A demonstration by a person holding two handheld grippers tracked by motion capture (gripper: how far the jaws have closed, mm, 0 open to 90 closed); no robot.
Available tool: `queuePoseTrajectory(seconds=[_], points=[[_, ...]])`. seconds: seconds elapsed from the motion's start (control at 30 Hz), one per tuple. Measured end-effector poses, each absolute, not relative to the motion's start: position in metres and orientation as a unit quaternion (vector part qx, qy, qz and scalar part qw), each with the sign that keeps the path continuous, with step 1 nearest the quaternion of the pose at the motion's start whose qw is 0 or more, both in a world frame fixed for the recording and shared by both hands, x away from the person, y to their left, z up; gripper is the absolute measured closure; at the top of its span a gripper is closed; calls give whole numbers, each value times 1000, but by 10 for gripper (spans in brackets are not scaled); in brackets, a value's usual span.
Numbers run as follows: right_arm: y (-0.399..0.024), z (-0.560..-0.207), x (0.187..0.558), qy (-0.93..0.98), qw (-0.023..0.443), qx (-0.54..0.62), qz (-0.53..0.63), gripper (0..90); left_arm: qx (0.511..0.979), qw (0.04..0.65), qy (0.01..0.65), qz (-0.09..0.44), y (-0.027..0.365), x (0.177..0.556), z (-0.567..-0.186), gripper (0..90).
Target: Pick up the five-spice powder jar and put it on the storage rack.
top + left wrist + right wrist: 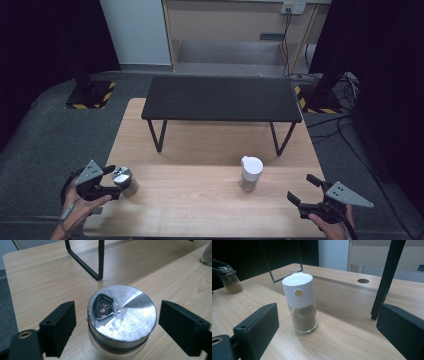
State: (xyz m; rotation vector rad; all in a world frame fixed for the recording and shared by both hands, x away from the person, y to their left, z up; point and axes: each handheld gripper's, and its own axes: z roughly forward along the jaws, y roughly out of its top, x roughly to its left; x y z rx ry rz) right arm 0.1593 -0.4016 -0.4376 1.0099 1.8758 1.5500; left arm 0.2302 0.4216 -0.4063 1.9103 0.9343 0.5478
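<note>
Jar (122, 322) sits between your left gripper's (117, 325) spread jaws, untouched, near the table (210, 210) edge; right gripper (306, 190) gapes empty.

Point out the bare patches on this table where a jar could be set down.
Bare wood lies between the silver-lidded jar and the white-capped jar, and along the near edge of the table. Crowded: under the black stand, between its legs.
</note>
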Motion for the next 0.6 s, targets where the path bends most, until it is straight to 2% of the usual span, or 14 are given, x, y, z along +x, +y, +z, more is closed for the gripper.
queuePoseTrajectory(seconds=[0.17,0.6], points=[[-401,-437,159,689,252,372,569,47,761,478,377,224,424,230,-418,327],[-401,-437,159,689,253,371,568,49,765,482,363,222,420,230,-409,335]])
